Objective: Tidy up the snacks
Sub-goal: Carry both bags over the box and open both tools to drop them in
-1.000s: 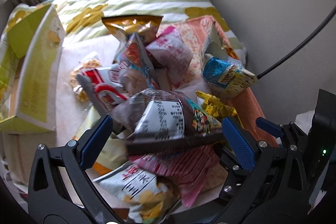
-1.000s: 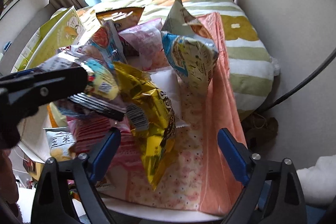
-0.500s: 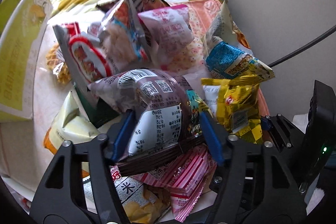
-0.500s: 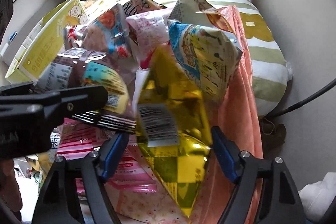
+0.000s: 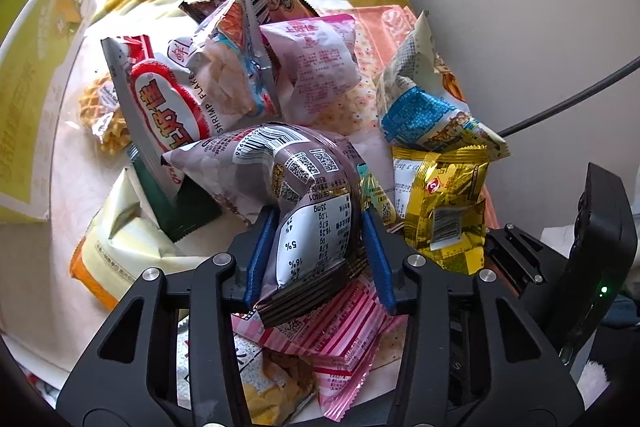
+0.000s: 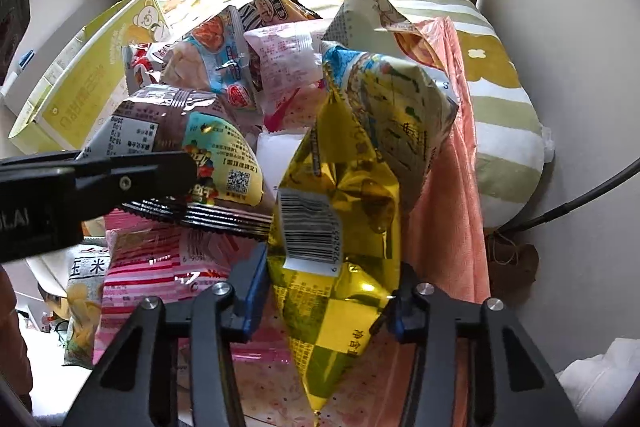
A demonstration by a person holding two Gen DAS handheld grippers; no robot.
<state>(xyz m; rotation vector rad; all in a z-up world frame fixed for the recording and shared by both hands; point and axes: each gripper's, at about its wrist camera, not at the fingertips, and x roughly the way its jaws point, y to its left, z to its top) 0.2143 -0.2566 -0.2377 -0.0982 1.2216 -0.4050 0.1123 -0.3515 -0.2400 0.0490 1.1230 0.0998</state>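
Observation:
Snack bags lie heaped on a pale table top. My left gripper (image 5: 318, 223) is shut on a brown-and-white snack bag (image 5: 304, 187), its blue pads pinching the bag's lower end. In the right wrist view that bag (image 6: 172, 119) shows at the left behind a black finger (image 6: 120, 183) of the left gripper. My right gripper (image 6: 330, 267) is closing on a shiny yellow snack bag (image 6: 344, 187); the bag stands upright between the jaws and both pads press its sides. The left wrist view shows the yellow bag (image 5: 444, 211) at the right.
A yellow-green carton (image 5: 36, 99) stands at the left. A red-and-white shrimp-flakes bag (image 5: 168, 107), a pink bag (image 5: 320, 67), a blue-and-cream bag (image 5: 424, 115) and a pink striped packet (image 5: 344, 319) crowd around. Behind lie a striped pillow (image 6: 500, 107), orange cloth (image 6: 444, 207) and a wall.
Both grippers went from wide open to closed. The left sank onto the brown bag and pinched it. The yellow bag tipped upright and is now squeezed between the right pads.

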